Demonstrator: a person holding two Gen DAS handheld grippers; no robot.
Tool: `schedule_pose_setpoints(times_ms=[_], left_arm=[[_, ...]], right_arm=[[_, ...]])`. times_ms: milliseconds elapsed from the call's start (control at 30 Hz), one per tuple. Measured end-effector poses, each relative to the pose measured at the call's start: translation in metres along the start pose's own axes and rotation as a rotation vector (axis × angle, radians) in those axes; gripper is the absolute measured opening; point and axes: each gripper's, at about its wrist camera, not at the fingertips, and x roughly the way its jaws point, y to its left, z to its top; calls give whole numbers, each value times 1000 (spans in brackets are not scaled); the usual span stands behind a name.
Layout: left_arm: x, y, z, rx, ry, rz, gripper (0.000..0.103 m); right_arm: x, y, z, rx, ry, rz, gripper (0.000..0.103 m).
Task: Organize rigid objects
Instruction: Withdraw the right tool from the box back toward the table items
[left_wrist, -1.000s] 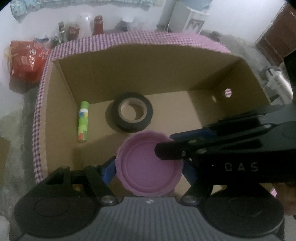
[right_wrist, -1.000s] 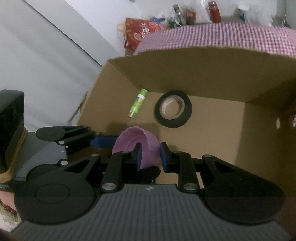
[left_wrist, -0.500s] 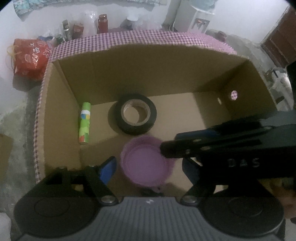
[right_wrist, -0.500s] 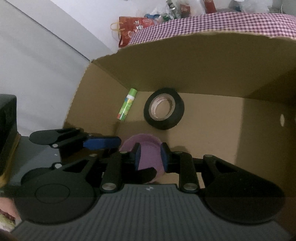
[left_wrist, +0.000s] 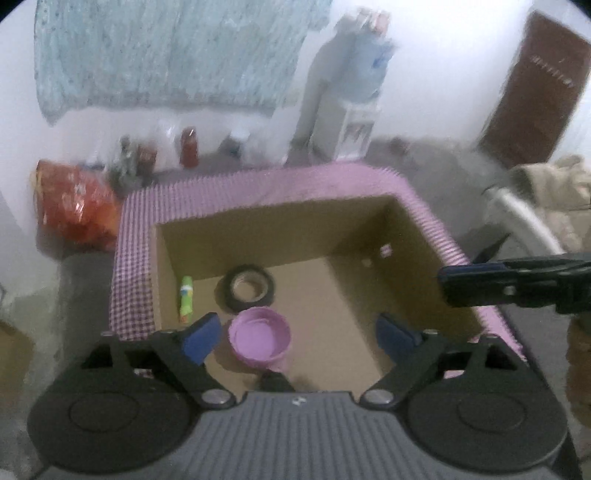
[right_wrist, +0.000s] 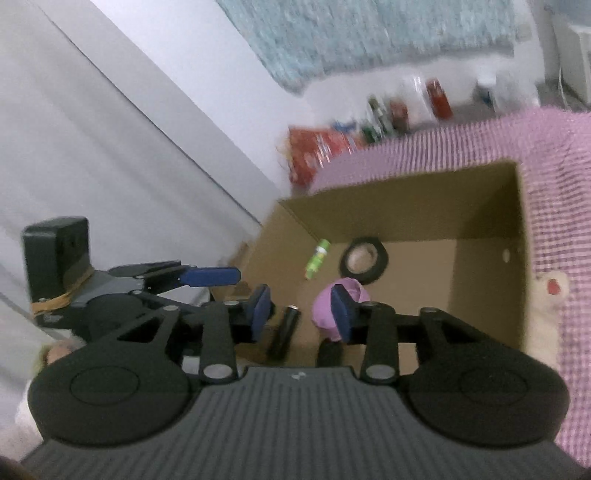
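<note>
**Purple lid dropped in box, both claws clear**

Purple lid (left_wrist: 259, 339) sits on the floor of the cardboard box (left_wrist: 369, 236), near the front wall, just in front of the black tape roll (left_wrist: 249, 287); green glue stick (left_wrist: 185, 298) lies to the roll's left. Left claw (left_wrist: 295, 334) is spread wide above the lid, jaws just been opening, pads not touching it. Right claw (right_wrist: 301, 312) is partly open, jaws also just been opening, nothing pinched; lid only shows behind its right pad. So the lid is released.

Step in hand, as I read it: retreat and go for the next item. Lift both claws straight up past the box rim before swinging sideways, so a pad doesn't clip the wall or nudge the lid.

Around: a dark cylinder (right_wrist: 283, 332) lies in the box by the near wall, visible in the right wrist view, can't identify it. Box sits on a purple checked cloth (left_wrist: 136, 258). Red bag (left_wrist: 74, 206) and bottles (left_wrist: 188, 147) behind, well apart, not in the way. Both views are motion-blurred.
</note>
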Motion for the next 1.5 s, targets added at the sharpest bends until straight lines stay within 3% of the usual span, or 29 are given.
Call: schedule_pose_setpoints(times_ms=[100,200,400,567,733,1033,1300,1367,1500], left_arm=[[-26,-15,-22,33,-62,-52,99],[-37,-31,-50,58,-104,-62,102],[-16,-54,-118,35,-81,-86,102],[23,-56,-164,-78,-5,-170,102],[56,-59,-185,-119,63,-128,102],[65,-65,-187,-62,38,-80,103],[60,-76,-200,10,-1,-68,103],[58,-76,-201,9,-2,-64,103],[60,-76,-199,-15,-6,-58,103]], right_arm=[[-49,9,-29,-48,-92,7,60],[-77,11,-65,-77,-143,-19,83],[-71,10,-146,-165,-130,-230,101],[-36,-6,-187,-170,-35,-360,101],[-3,-18,-211,-215,56,-521,101],[18,-43,-214,-155,65,-529,101],[17,-48,-218,-184,64,-599,102],[20,-49,-218,-206,80,-657,102],[16,-53,-218,-181,70,-683,102]])
